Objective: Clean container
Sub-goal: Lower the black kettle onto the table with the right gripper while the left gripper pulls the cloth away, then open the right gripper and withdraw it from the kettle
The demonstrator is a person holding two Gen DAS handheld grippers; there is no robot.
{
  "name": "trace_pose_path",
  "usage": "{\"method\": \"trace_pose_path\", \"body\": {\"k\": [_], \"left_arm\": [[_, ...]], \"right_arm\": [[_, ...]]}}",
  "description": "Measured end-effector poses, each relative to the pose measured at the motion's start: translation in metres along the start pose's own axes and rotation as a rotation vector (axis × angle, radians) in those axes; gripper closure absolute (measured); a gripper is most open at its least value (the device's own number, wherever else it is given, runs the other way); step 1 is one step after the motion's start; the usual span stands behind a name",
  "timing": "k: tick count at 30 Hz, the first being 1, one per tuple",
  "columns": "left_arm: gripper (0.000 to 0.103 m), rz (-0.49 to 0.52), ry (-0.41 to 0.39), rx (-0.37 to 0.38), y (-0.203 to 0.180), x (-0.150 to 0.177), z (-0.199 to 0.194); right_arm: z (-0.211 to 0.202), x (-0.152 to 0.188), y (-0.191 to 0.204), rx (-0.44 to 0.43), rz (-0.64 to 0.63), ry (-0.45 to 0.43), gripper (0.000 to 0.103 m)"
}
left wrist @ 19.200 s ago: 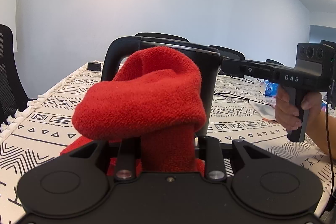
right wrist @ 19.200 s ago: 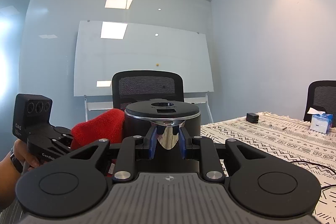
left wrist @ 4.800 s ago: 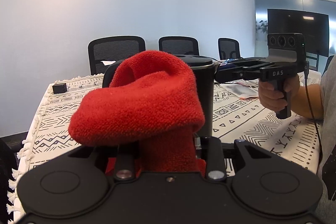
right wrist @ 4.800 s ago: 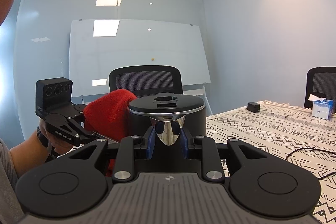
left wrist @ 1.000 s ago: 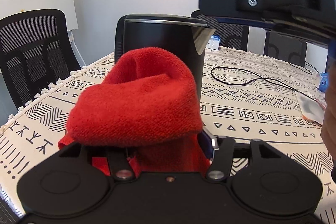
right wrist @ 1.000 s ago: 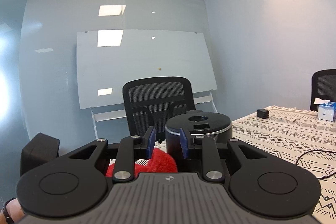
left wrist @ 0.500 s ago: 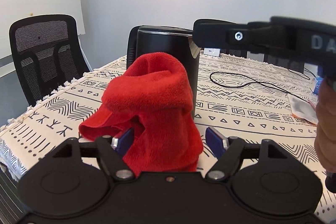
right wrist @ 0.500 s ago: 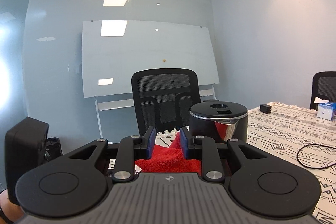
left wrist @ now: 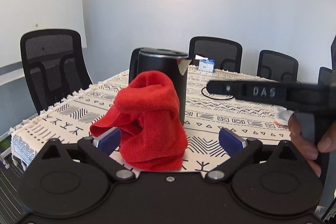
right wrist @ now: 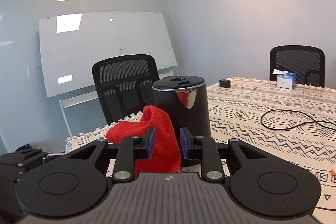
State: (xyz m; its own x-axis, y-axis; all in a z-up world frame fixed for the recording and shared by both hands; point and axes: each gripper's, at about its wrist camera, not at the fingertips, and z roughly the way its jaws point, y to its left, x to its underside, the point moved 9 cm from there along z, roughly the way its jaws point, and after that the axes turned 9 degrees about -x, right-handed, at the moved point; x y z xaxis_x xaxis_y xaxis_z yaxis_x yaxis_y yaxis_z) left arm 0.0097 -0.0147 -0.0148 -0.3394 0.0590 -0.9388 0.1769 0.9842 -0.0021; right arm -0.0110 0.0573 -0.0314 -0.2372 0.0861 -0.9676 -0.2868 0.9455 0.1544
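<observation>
Black kettle (left wrist: 162, 85) upright on patterned tablecloth (left wrist: 231, 119), red cloth (left wrist: 150, 119) slumped against its front, left gripper (left wrist: 170, 138) opening, pads clear of cloth, right gripper (right wrist: 167, 142) clenched, empty, just before kettle.

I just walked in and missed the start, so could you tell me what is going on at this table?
A person with a gripper in each hand is cleaning a black kettle. The left gripper is opening, and the red cloth sits loose on the patterned tablecloth beside the kettle. The right gripper is nearly shut and holds nothing.
</observation>
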Motion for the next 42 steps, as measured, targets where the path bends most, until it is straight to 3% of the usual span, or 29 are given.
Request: {"method": "trace_pose_path", "body": {"k": [3, 16, 42], "left_arm": [[0.003, -0.005, -0.017, -0.033, 0.001, -0.003, -0.007], [0.003, -0.049, -0.039, -0.039, -0.007, -0.011, -0.032], [0.000, -0.055, -0.006, -0.135, -0.006, 0.002, -0.029]], "right_arm": [[-0.006, 0.005, -0.003, 0.042, 0.016, 0.008, 0.077], [-0.027, 0.021, -0.002, 0.111, 0.054, 0.021, 0.074], [-0.034, 0.046, -0.012, 0.213, 0.077, 0.055, 0.070]]}}
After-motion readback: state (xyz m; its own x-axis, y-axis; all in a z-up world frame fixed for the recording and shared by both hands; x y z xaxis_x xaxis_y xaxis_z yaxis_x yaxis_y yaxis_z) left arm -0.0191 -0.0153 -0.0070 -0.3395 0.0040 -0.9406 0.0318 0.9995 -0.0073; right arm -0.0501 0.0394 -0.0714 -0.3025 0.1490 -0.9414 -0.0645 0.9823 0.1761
